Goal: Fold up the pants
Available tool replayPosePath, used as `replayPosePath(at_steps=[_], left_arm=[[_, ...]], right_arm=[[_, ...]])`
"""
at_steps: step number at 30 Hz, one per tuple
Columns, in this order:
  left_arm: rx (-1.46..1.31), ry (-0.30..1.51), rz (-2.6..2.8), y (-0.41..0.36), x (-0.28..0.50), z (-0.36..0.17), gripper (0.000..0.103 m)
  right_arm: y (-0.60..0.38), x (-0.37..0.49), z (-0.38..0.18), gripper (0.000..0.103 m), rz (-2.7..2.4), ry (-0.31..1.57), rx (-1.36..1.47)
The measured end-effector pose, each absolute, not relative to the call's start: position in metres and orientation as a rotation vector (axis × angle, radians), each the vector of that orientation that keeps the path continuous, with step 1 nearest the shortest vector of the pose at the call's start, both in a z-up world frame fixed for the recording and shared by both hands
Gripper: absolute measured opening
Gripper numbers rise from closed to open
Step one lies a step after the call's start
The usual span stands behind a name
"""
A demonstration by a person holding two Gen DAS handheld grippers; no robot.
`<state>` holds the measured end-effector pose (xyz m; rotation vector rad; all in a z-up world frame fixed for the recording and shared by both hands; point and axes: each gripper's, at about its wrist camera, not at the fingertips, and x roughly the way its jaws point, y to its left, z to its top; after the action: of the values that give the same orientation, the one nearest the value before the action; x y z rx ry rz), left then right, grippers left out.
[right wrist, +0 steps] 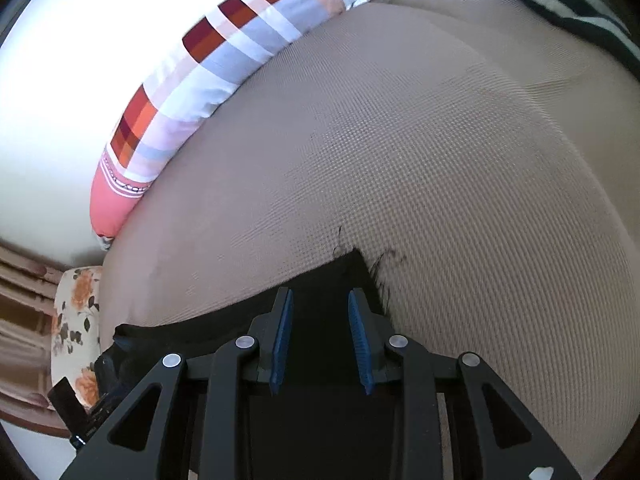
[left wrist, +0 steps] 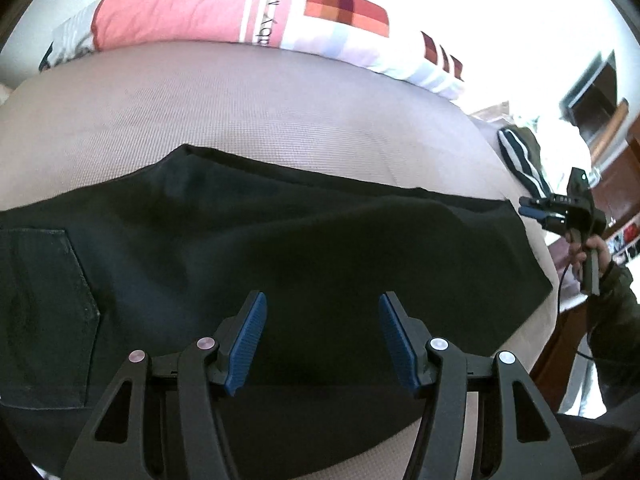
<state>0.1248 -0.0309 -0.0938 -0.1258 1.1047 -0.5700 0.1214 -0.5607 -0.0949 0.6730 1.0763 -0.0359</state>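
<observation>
The left gripper [left wrist: 322, 344] hangs nearest in its own view, its blue-padded fingers [left wrist: 248, 344] spread wide with nothing between them, poised over the near edge of the black pants [left wrist: 280, 240]. The pants lie flat across the beige bed cover [left wrist: 280, 112], stretched sideways, with a stitched back pocket [left wrist: 44, 312] at the left of the left gripper and the leg end running off to its right. In the right wrist view, the right gripper [right wrist: 320, 340] sits over the frayed hem corner of the pants [right wrist: 340, 280]; its jaws stand apart with a moderate gap, and whether the cloth below is touched cannot be told. Loose black threads [right wrist: 384, 268] splay from that hem onto the cover [right wrist: 440, 160].

In the left view the right gripper [left wrist: 548, 212] shows just past the right end of the pants, held by a hand [left wrist: 592, 252] in a dark sleeve. Beyond the pants stretches bare cover. Farther from the pants, along the far side of the bed, lies a long pillow [left wrist: 180, 12] in pink and white with orange-red checks, seen again in the right view [right wrist: 224, 64]. A dark striped garment [left wrist: 520, 156] rests at the far right corner of the bed. A floral cushion [right wrist: 76, 328] sits off the bed's edge.
</observation>
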Motion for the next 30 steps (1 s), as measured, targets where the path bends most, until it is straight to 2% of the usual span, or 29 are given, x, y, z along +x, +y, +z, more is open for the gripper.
replayPosePath(at_steps=[7, 19, 27, 30], left_arm=[[-0.125, 1.134, -0.544, -0.043, 0.133, -0.1, 0.059], [-0.103, 1.166, -0.524, -0.056, 0.141, -0.111, 0.059], [-0.081, 1.164, -0.515, -0.06, 0.138, -0.112, 0.059], [-0.078, 1.16, -0.512, -0.06, 0.138, -0.112, 0.059]], right_arm=[[-0.568, 0.13, -0.108, 0.023, 0.024, 1.115, 0.666], [-0.55, 0.106, -0.095, 0.023, 0.178, 1.051, 0.569], [-0.559, 0.126, -0.109, 0.023, 0.152, 1.047, 0.62], [-0.555, 0.129, -0.108, 0.005, 0.129, 1.038, 0.601]])
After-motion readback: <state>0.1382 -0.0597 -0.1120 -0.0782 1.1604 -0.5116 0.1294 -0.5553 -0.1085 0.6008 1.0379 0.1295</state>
